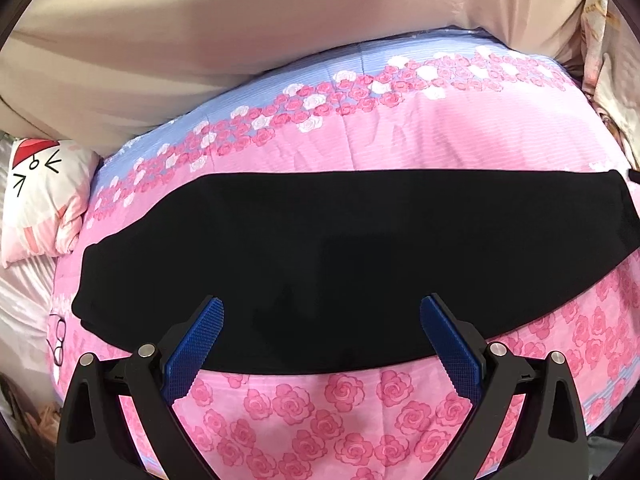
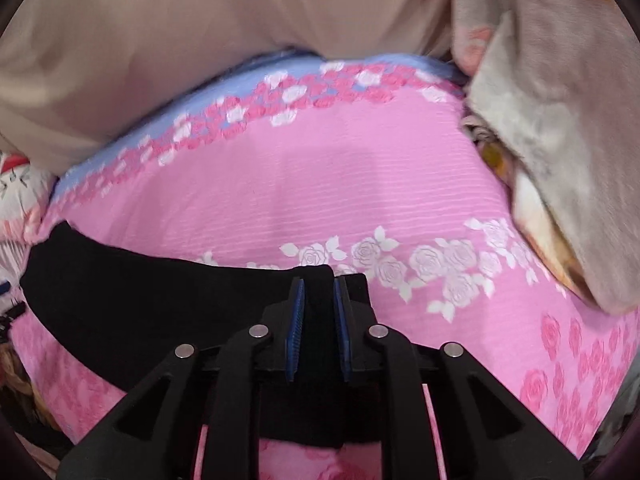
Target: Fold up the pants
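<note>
Right hand-held gripper (image 2: 319, 280) pinches the end of the black pants (image 2: 160, 300) between narrow jaws; the left hand-held gripper (image 1: 322, 304) hovers wide and empty over their near edge. Beyond, the pants lie as one long flat band across the pink rose bedspread (image 1: 400, 148), seemingly halved lengthwise, with end-to-end folds left.

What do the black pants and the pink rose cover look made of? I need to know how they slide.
Black pants: matte, soft knit or fleece, apparently; no sheen, almost no creases. Pink rose cover: thin printed woven cloth, likely cotton; fine stripes, small wrinkles, faint sheen.
</note>
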Motion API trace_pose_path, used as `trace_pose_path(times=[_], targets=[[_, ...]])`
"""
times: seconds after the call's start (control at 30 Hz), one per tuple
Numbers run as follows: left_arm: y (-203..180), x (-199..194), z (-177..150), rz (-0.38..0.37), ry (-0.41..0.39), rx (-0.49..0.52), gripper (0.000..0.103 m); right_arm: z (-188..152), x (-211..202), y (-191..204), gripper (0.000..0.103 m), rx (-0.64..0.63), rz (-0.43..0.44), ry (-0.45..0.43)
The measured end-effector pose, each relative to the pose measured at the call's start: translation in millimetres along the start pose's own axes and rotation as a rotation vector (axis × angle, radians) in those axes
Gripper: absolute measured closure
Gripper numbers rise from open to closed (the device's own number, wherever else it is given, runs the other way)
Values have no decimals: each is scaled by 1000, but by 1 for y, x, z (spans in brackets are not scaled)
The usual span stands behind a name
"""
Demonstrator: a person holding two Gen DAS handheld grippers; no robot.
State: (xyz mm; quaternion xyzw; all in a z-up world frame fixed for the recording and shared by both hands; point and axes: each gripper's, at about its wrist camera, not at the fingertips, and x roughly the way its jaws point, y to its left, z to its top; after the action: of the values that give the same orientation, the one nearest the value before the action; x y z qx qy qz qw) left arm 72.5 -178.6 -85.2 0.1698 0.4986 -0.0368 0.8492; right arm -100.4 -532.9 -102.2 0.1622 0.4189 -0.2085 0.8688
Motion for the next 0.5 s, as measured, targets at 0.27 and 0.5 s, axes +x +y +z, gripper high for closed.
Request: trace_pose_path(times=[0.27,0.5], targets=[[11,-7,-7,48,-26,-2,5,0,15,4,97,-74,-10,10],[25,4,-14,56,9,-55,5,-12,25,-13,92,-76,-102,2]])
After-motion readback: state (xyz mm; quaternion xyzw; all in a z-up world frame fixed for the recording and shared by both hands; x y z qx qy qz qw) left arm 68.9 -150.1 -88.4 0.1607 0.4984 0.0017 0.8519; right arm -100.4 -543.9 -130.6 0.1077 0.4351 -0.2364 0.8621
